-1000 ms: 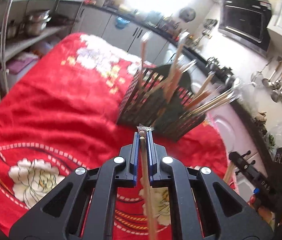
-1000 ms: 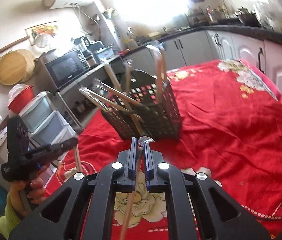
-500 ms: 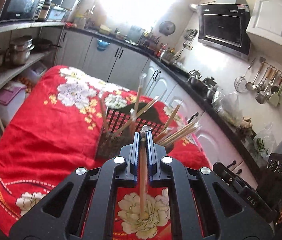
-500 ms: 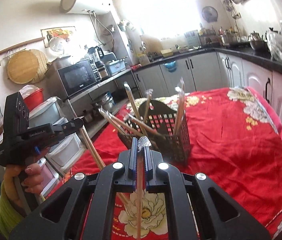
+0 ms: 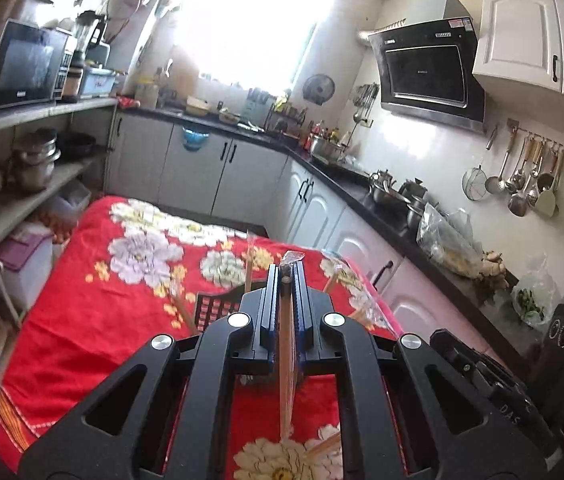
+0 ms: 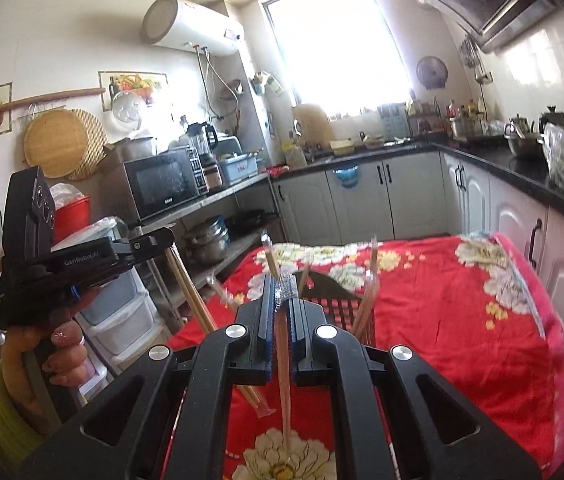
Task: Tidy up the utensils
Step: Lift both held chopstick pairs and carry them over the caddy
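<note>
- two grippers are in view: the left gripper point(image 5: 286, 276) and the right gripper point(image 6: 280, 294), each closed narrow on one wrapped pair of chopsticks.
- the left pair point(image 5: 286, 380) hangs down from between the left gripper's jaws, over the red cloth point(image 5: 94, 320); its clear wrapper sticks out above the fingertips.
- the right pair point(image 6: 283, 380) hangs the same way from the right gripper, with the crinkled wrapper end above the tips.
- in the right wrist view the left gripper point(image 6: 162, 240) shows from the side, held by a hand point(image 6: 58, 352); its pair point(image 6: 198, 312) slants down to the cloth.
- one black basket point(image 6: 341, 312) stands on the desk, which the red flower cloth covers; it is mostly hidden behind the grippers.
- in the basket stand more wrapped chopsticks point(image 6: 367, 292), leaning outward; in the right wrist view about four or five show, the exact count i cannot tell.
- both held pairs are above the desk, on the near side of the basket, not in it.
- one microwave point(image 6: 162, 184) stands on the shelf at the side.
</note>
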Demonstrator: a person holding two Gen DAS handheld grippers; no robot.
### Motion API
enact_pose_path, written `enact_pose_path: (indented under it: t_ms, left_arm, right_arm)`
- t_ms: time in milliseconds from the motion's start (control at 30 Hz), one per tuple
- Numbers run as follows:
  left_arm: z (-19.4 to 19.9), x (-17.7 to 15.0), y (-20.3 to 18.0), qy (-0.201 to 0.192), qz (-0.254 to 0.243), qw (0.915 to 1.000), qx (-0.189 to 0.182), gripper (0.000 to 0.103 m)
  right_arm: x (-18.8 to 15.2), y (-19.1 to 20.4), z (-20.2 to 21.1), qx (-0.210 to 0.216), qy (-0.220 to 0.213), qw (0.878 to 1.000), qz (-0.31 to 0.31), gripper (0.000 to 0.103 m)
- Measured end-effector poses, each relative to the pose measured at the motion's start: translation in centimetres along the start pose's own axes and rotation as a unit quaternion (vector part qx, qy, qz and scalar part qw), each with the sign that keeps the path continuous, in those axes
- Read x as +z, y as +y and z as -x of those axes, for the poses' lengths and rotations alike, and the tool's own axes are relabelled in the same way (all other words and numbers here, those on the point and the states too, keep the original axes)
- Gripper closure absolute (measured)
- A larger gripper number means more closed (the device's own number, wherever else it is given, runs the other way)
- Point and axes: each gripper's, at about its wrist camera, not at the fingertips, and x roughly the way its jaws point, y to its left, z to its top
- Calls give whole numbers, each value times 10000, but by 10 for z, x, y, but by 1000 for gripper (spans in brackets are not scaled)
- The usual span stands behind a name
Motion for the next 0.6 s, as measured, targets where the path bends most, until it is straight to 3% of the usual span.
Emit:
enact_pose_path:
  t_ms: [600]
  left_arm:
    - [-21,55,-7,-540,-196,9971,508,99]
  right_arm:
    - [61,3,-18,-275,-522,9978,318,97]
